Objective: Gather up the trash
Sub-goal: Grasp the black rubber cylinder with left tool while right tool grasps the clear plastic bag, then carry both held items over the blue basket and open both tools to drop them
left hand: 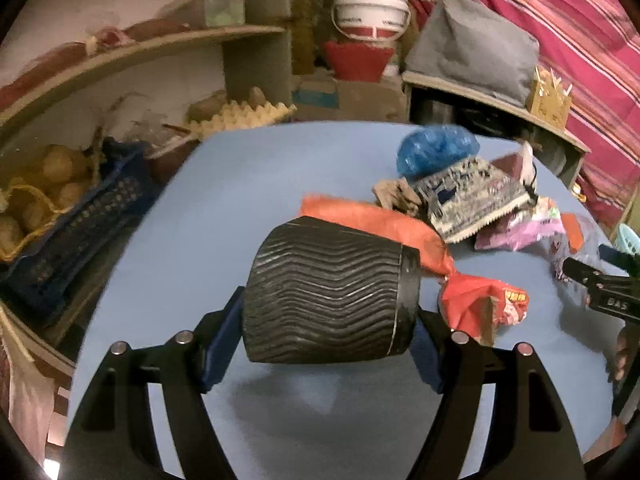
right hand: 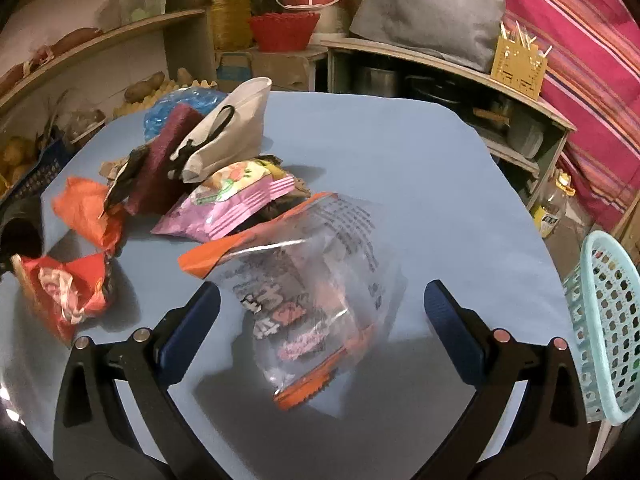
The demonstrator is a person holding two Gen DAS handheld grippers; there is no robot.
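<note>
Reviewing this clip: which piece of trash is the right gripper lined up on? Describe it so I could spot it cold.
On the blue table, go to the near end of the trash pile. The clear plastic bag lies between the open right gripper fingers. Unlike the opaque pink snack packet behind it, it is see-through, with orange edges and dark print.

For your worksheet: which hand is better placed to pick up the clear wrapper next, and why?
Right. The right gripper stands open with the clear wrapper lying between its fingers. The left gripper is already shut on the black cup.
</note>
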